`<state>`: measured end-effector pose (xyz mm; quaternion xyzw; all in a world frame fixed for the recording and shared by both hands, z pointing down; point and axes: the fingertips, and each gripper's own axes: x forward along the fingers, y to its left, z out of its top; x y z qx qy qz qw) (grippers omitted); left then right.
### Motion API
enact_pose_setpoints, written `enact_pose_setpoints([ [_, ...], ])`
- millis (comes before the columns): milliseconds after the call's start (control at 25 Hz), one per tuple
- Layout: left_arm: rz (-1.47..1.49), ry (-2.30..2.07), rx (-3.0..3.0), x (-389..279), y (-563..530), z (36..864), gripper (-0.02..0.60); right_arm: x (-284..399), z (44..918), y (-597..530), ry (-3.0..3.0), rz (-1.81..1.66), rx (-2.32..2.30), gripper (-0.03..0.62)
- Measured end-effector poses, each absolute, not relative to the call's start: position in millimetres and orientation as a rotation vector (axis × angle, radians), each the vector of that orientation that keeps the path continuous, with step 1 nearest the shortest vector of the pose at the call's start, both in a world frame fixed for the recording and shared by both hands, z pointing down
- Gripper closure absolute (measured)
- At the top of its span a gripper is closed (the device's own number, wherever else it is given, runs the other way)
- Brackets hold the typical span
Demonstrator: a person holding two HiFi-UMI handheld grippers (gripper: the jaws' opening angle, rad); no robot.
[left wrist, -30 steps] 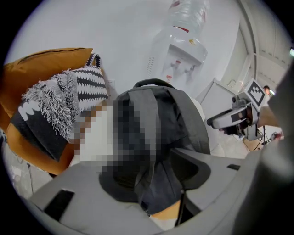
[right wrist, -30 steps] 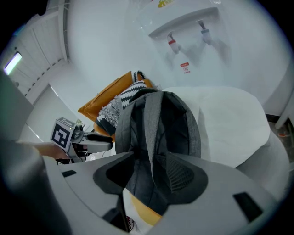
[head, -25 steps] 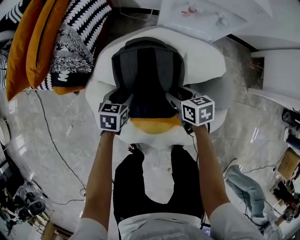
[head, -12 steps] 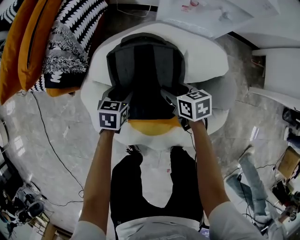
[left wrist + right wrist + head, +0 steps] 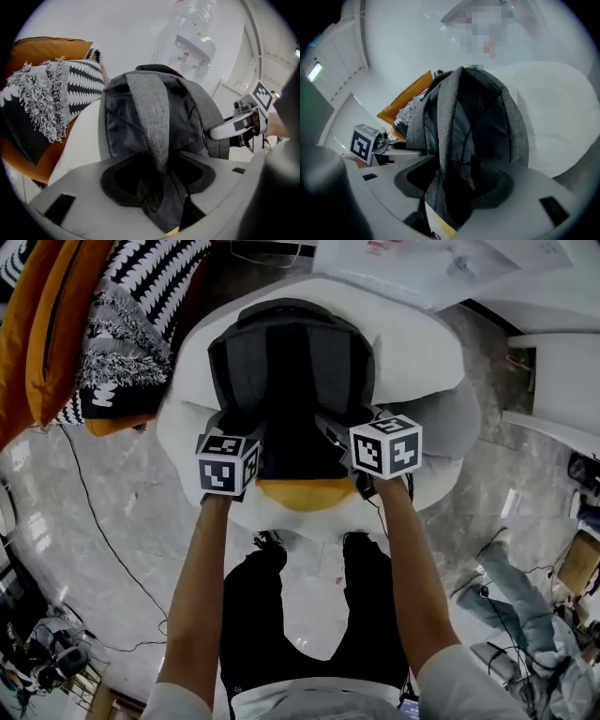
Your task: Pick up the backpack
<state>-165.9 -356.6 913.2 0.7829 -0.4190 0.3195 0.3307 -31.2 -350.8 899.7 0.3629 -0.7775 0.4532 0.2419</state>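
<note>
We judge the grey-and-black fabric backpack [image 5: 291,381], lying straps-up on the white cushioned round seat [image 5: 422,352], soft, floppy and light, best taken by its grey woven shoulder straps [image 5: 150,108]: one sits unpinched inside each spread claw, left gripper [image 5: 157,187] released, right gripper [image 5: 454,187] just opened wide.

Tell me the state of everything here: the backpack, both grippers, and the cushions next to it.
Backpack, propped upright on the white soft seat, straps facing the person, not lifted.
Left gripper, open, a grey shoulder strap between its jaws.
Right gripper, open, jaws have just been opening, a grey strap between them.
Cushions, piled beside the seat.
</note>
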Motion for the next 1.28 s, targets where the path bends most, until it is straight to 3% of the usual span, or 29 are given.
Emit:
enact_pose_setpoints([
  [560,0.738,-1.084,2.054,-153.1,-367.6,921.5,0.347,-35.7,914.9,-358.9,-2.096,1.221,1.06,0.381],
  [800,0.759,-1.133,2.077,-152.9,-372.1,922.7,0.412,-33.3,918.9,-355.8,-2.083,1.25,1.053,0.384],
  [960,0.765,-1.146,2.078,-153.6,-373.9,923.3,0.457,-32.1,916.3,-357.5,-2.068,1.181,1.07,0.462],
  [1280,0.73,-1.133,2.108,-151.1,-374.0,918.5,0.496,-38.6,915.2,-356.2,-2.059,1.074,1.026,0.547],
])
